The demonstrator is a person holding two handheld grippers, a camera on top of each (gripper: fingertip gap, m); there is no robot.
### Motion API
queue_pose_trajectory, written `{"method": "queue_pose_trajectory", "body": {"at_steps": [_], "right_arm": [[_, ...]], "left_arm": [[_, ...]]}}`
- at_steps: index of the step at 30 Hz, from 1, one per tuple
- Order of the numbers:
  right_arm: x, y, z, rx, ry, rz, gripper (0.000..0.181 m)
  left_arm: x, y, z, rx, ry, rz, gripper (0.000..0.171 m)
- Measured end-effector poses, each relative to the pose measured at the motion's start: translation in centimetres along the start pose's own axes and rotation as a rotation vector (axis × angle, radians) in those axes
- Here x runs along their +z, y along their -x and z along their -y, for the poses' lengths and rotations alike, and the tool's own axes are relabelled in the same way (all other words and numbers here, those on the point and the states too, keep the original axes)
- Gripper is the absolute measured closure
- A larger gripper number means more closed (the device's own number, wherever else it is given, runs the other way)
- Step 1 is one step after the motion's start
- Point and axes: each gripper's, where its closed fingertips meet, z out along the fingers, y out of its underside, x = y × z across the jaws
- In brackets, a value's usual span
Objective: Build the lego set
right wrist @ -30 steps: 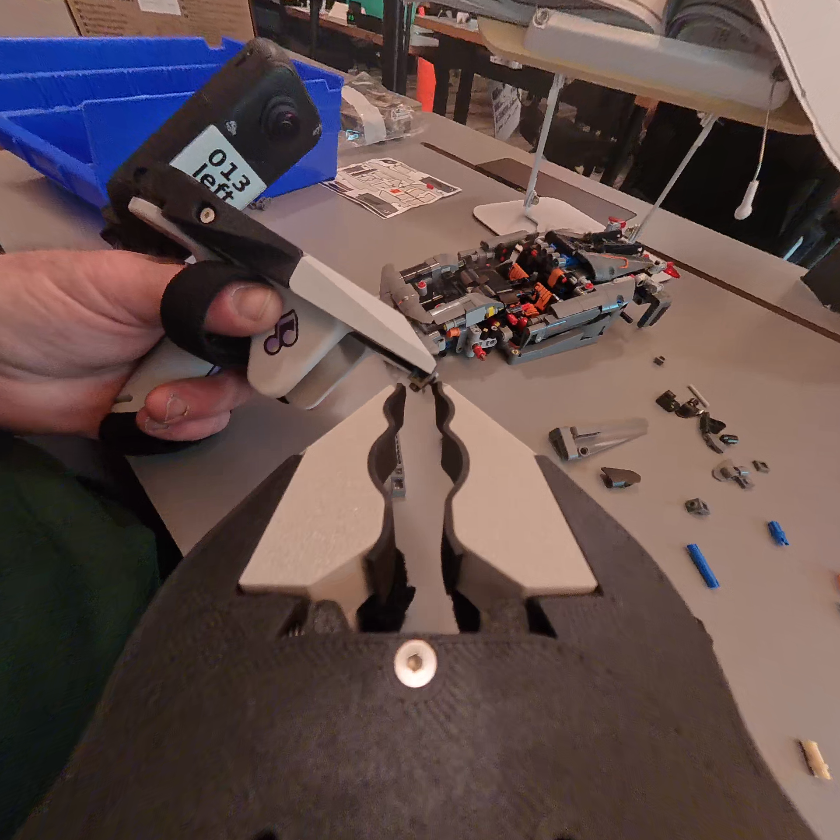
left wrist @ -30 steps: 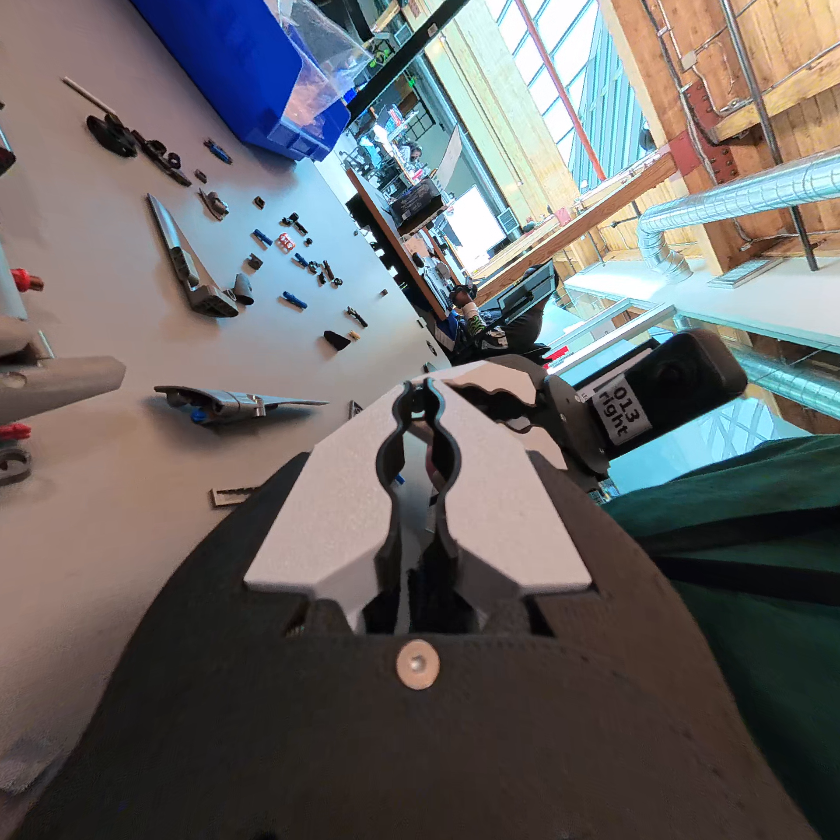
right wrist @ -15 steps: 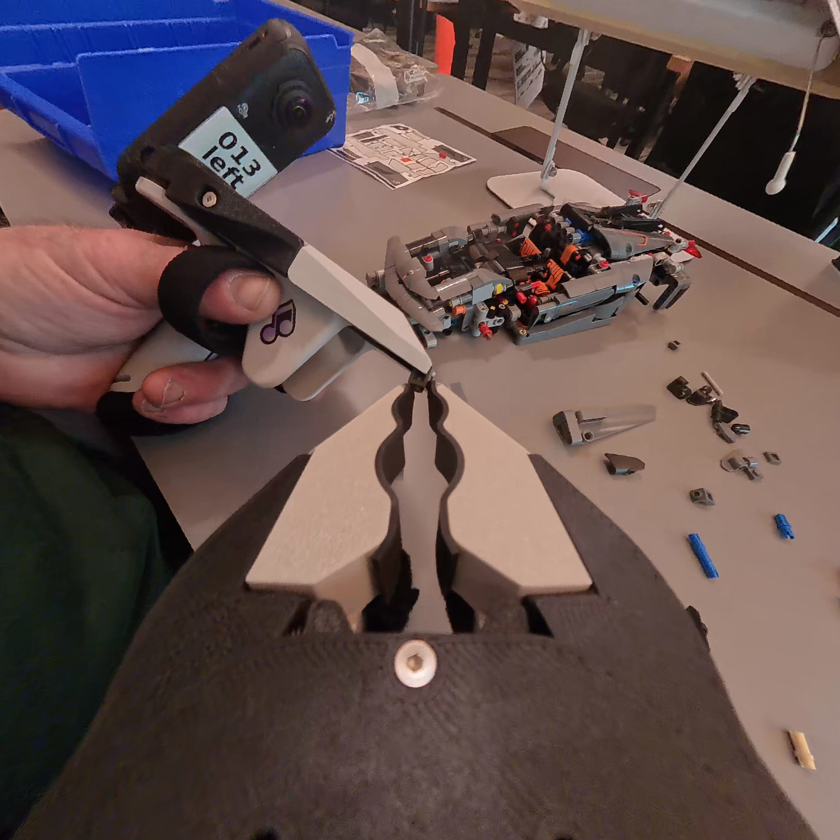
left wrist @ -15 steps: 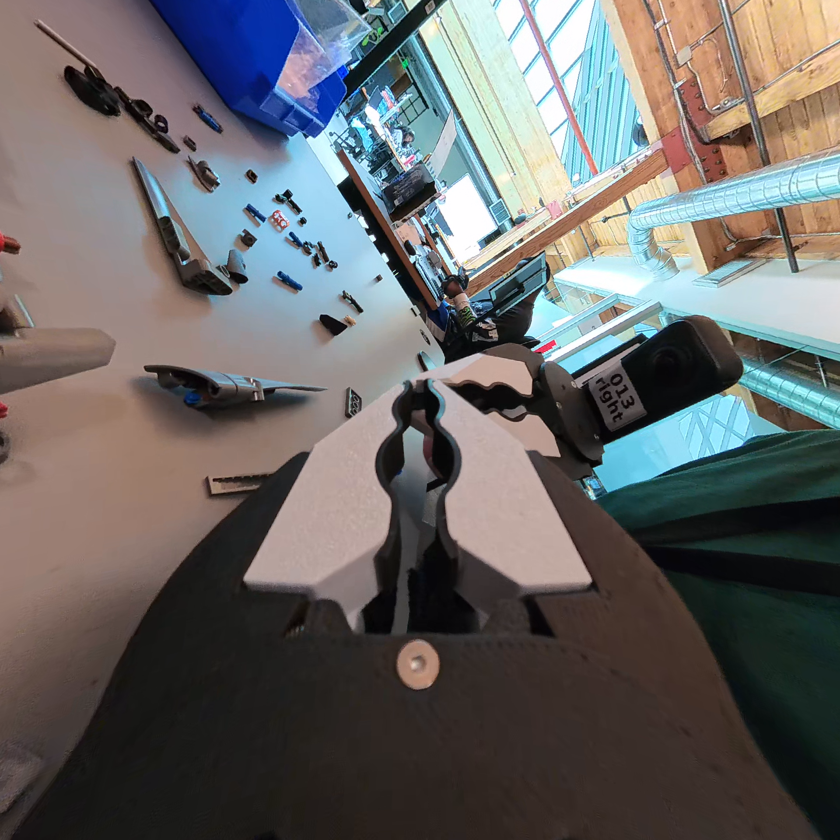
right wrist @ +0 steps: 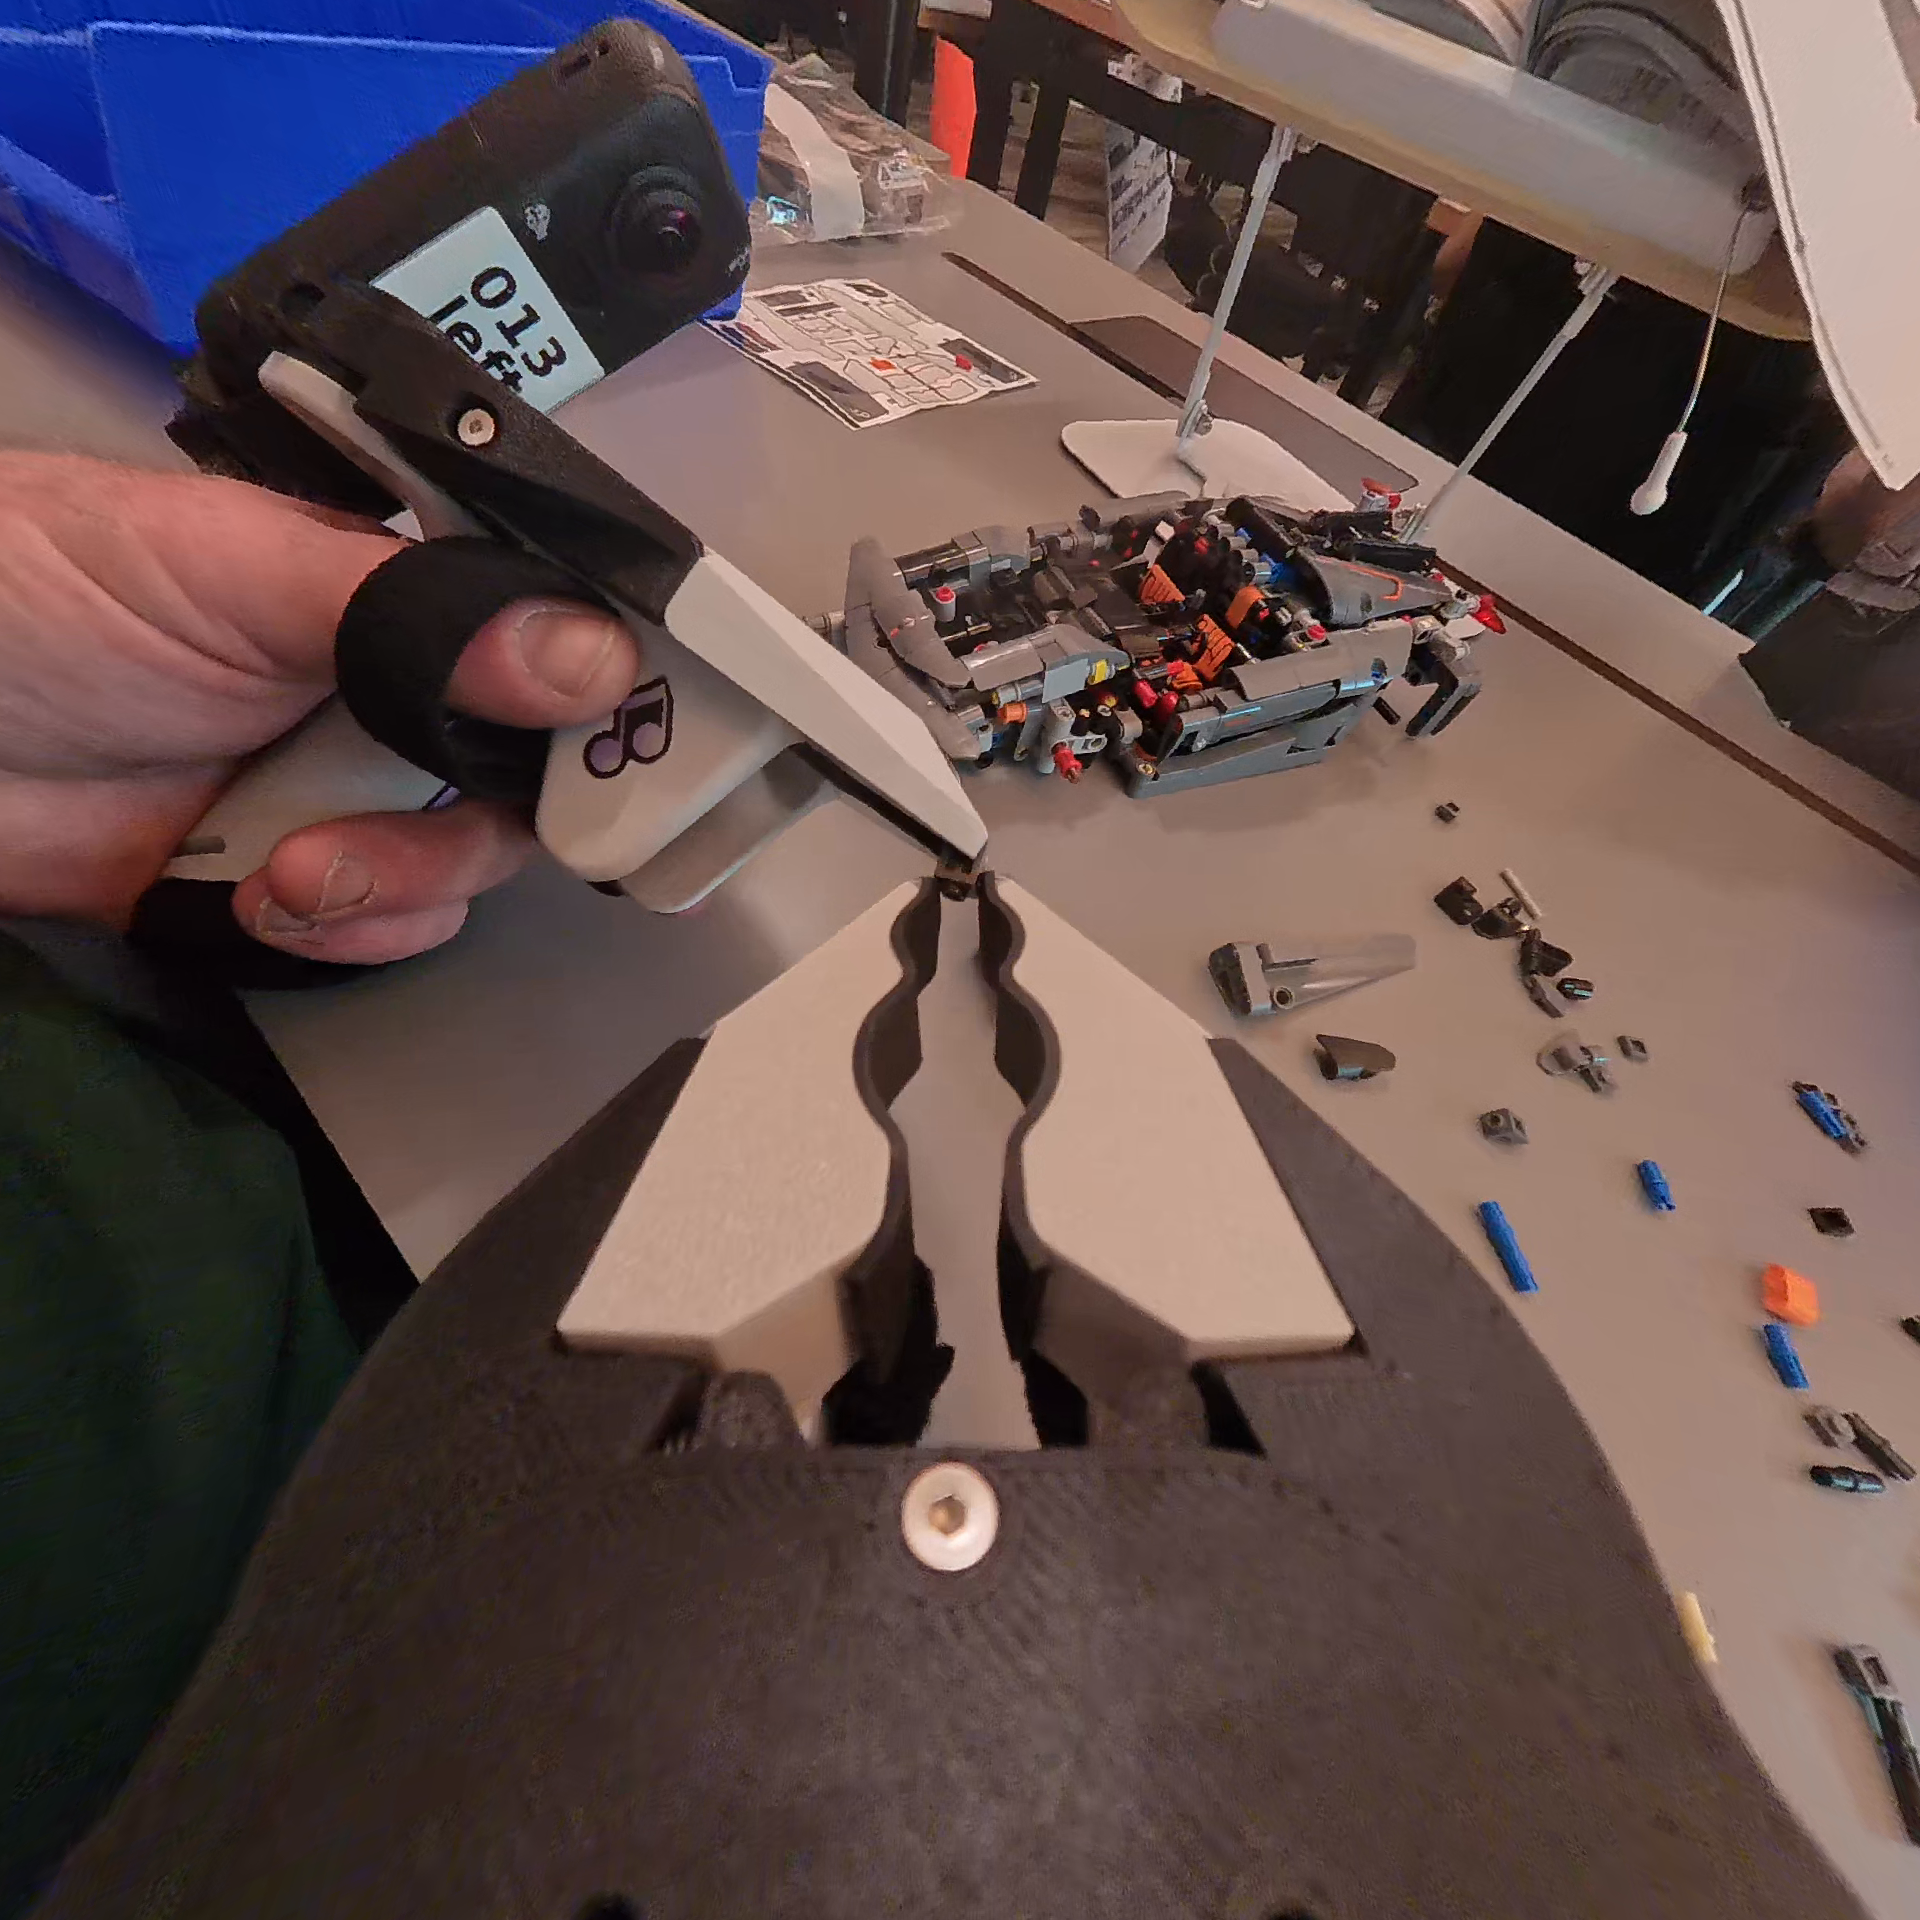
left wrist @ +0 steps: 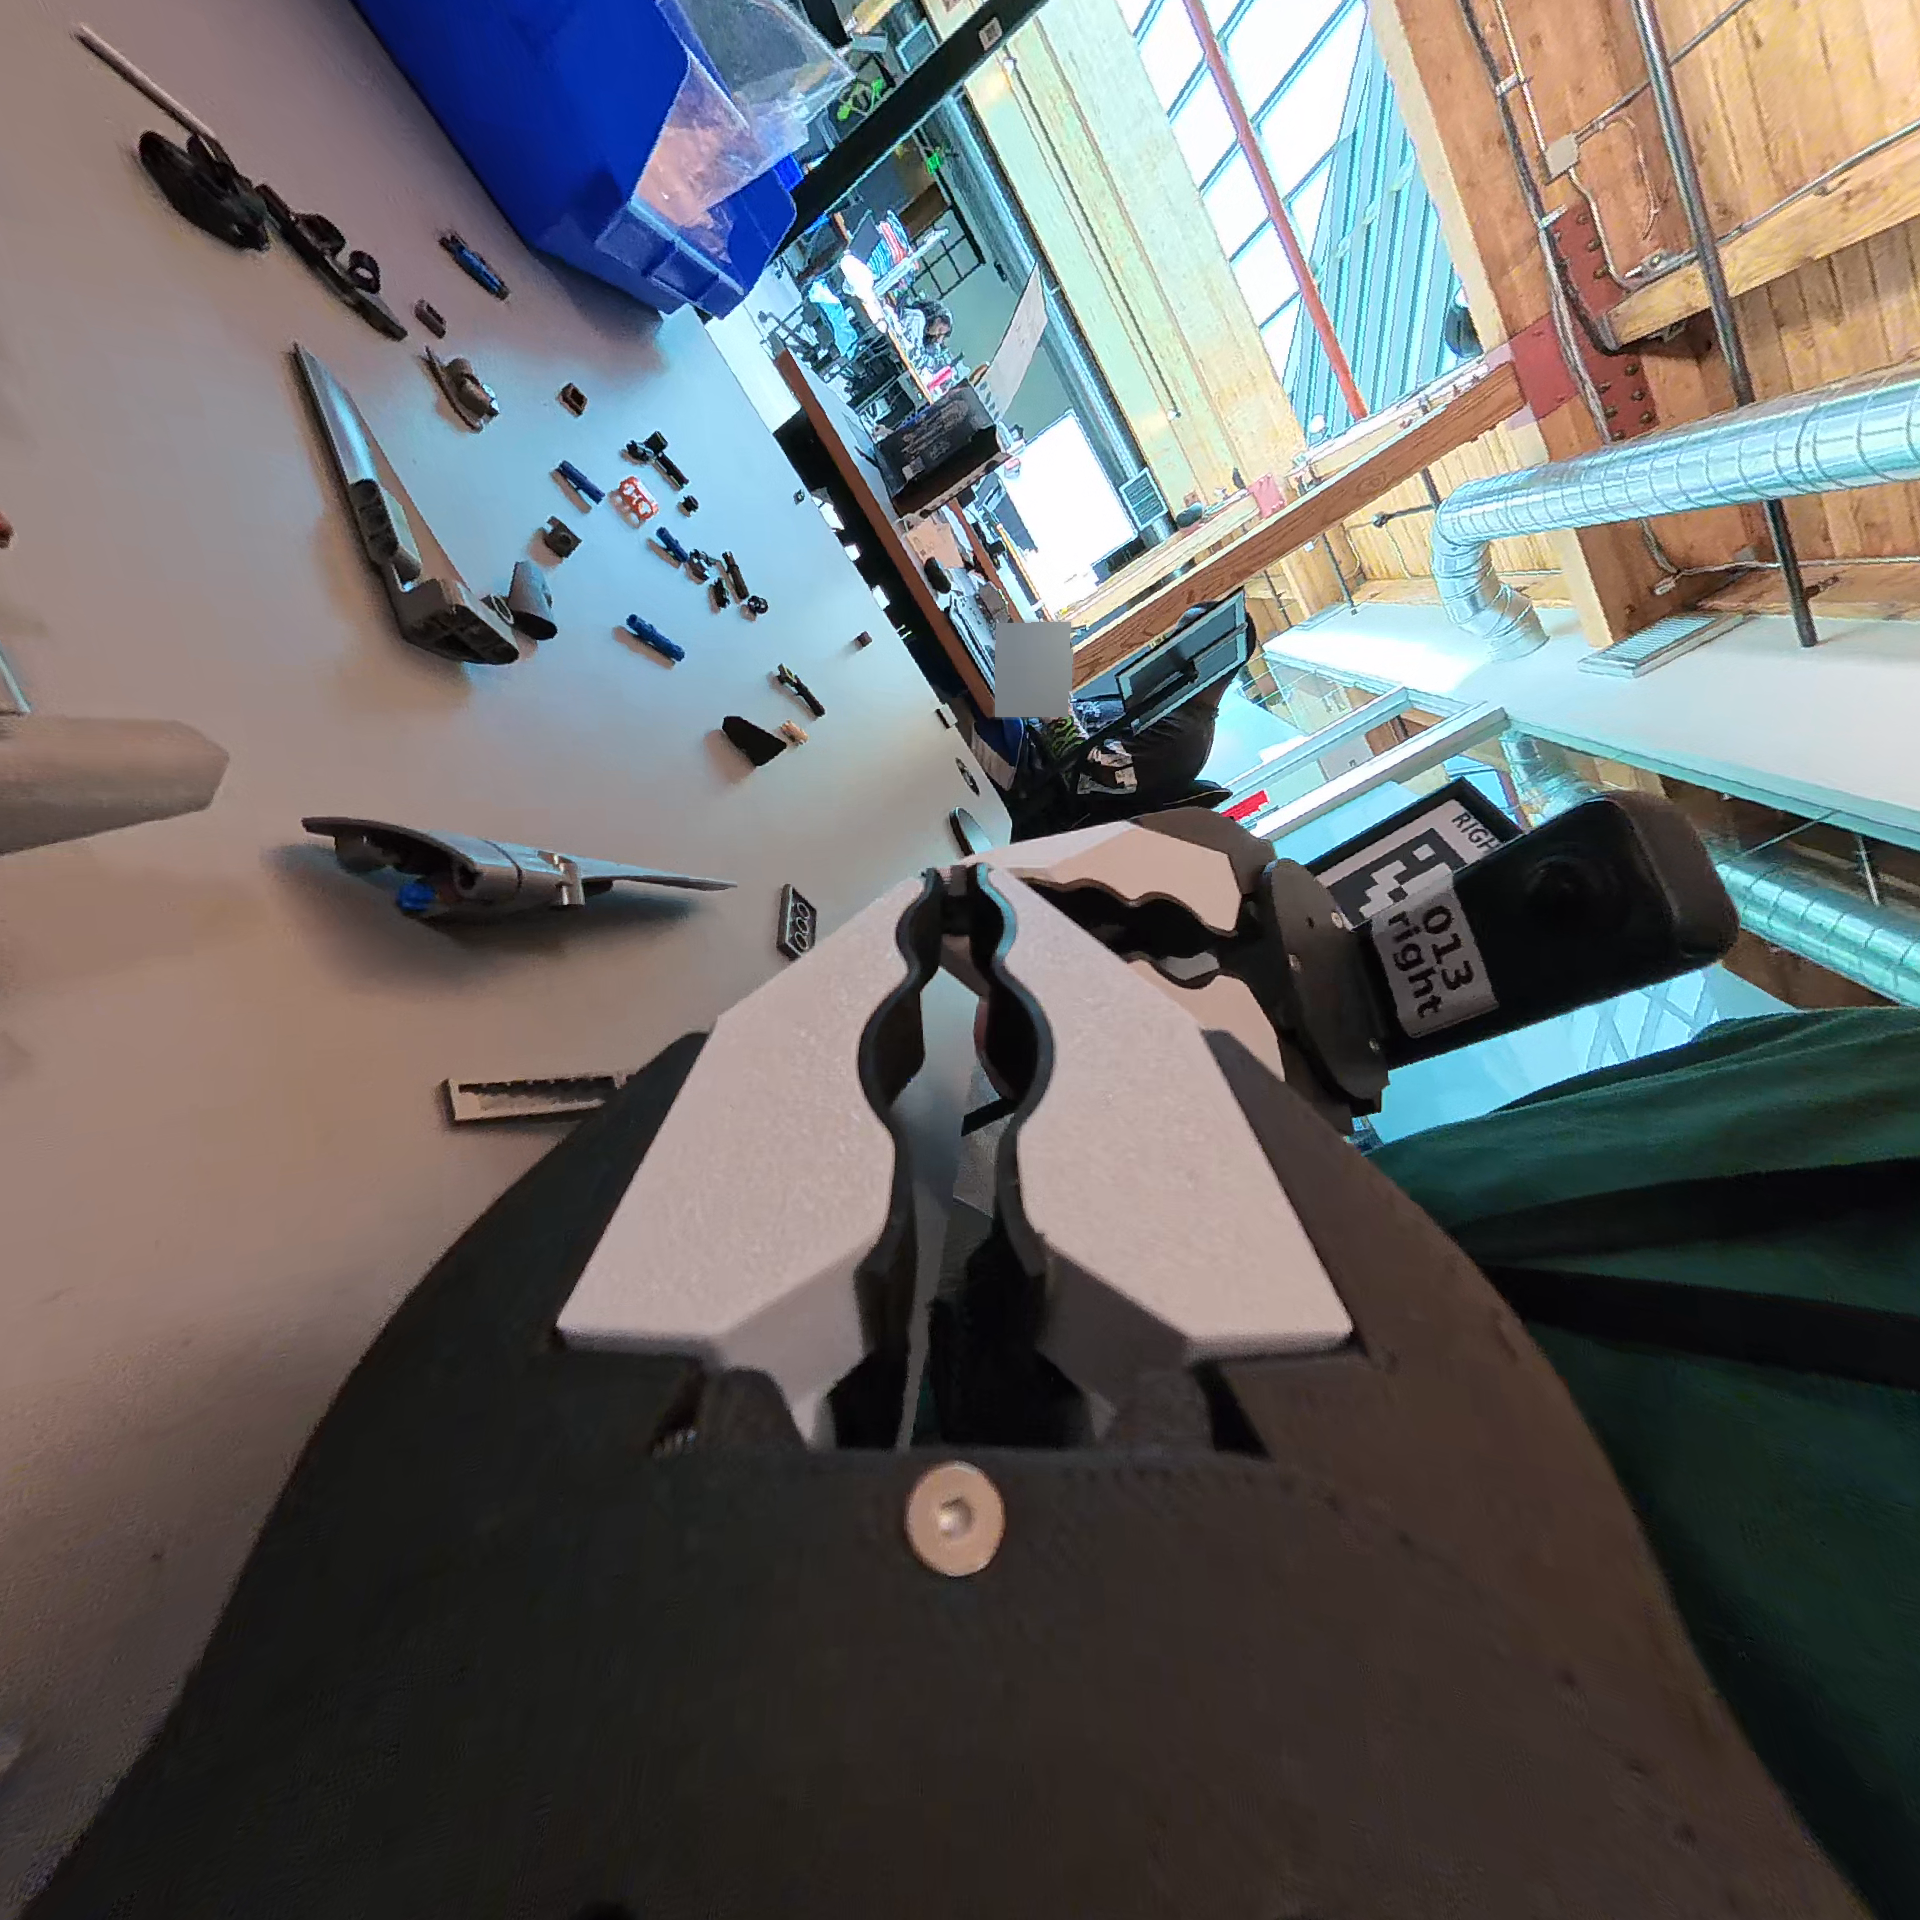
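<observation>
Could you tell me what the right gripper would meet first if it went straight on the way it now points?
Almost at once, the left gripper: its tip sits right at the right gripper fingertips, with a small dark piece between them. Beyond lies grey table; depth is hard to judge.

1. The right tool [right wrist: 958,883] now has its tips nearly together on a small dark piece [right wrist: 953,885]; a second ago they stood visibly apart.
2. The left tool [right wrist: 961,847] tip now meets the same piece.
</observation>
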Motion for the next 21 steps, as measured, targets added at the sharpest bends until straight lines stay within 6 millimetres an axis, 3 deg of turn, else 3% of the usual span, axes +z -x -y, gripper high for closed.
{"method": "queue_pose_trajectory", "body": {"at_steps": [7, 14, 21], "right_arm": [[0.2, 0.5, -0.8, 0.013, 0.048, 0.069, 0.177], [1.0, 1.7, -4.4, 0.044, 0.239, 0.243, 0.177], [1.6, 2.4, -6.9, 0.06, 0.397, 0.345, 0.177]], "left_arm": [[-0.3, 0.7, -0.7, 0.024, 0.046, 0.035, 0.167], [-2.3, 3.7, -1.5, 0.303, 0.233, 0.302, 0.164], [-1.4, 5.0, -2.9, 0.45, 0.401, 0.382, 0.167]]}}
